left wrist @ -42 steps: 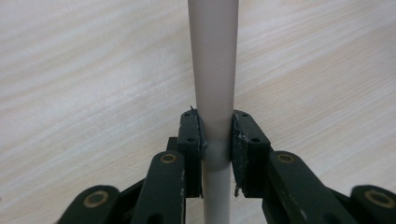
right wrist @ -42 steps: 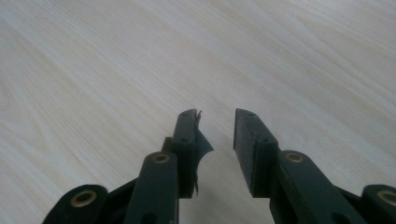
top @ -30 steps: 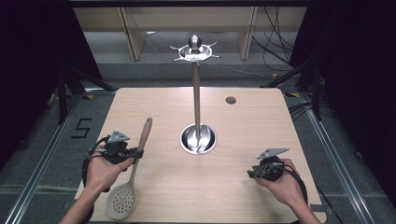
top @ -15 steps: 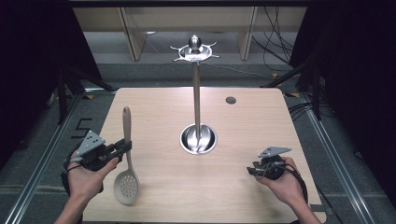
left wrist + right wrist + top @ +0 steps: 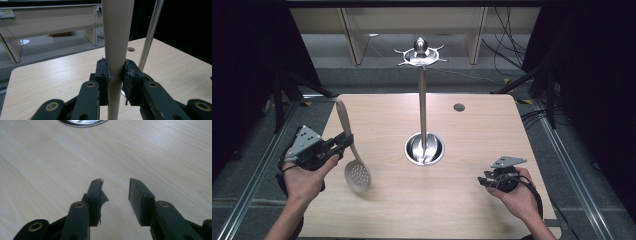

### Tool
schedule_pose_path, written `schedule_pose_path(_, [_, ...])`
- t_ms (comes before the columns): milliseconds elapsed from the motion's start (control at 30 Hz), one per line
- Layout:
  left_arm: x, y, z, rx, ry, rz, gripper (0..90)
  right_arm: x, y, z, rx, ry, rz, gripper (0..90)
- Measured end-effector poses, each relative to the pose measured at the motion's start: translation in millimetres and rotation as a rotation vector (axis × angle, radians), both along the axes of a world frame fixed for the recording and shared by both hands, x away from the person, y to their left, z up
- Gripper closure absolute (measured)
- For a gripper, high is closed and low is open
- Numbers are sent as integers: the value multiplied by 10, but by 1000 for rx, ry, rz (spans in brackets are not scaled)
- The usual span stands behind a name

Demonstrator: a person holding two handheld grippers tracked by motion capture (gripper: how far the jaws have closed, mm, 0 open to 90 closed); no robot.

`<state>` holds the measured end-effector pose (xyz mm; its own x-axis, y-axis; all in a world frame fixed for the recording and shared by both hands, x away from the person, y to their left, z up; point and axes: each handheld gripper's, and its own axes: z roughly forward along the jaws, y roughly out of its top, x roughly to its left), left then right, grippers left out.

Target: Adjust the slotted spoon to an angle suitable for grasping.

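Spoon: we see a pale slotted spoon [image 5: 351, 152] held above the worktop's [image 5: 492, 125] left side, bowl low, handle rising up and away from us.
Long axis: nearly upright, tilted slightly.
Left tongs [image 5: 343, 143]: clamped on the spoon's handle near its middle; in the left gripper view the handle stands between both jaws.
Stand: a metal stand [image 5: 423, 95] with a hooked top rises to the spoon's right, well apart; we judge the left hand nearer it.
Right tongs [image 5: 482, 181]: moderately open, empty, low over the worktop's right front.
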<state>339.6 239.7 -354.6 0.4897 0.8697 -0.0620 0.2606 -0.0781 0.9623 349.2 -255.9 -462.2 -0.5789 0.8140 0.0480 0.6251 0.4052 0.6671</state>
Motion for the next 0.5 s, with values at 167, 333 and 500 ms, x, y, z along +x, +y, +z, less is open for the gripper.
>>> schedule_pose_path(167, [38, -42, 41, -23, -5, -7, 746, 28, 39, 0, 17, 2, -14, 634])
schedule_pose_path(333, [67, -109, 52, -15, 13, -28, 746, 41, -12, 0, -22, 7, 30, 633])
schedule_pose_path(500, [97, -164, 86, -14, 20, -46, 746, 51, -44, 10, -7, 14, 5, 633])
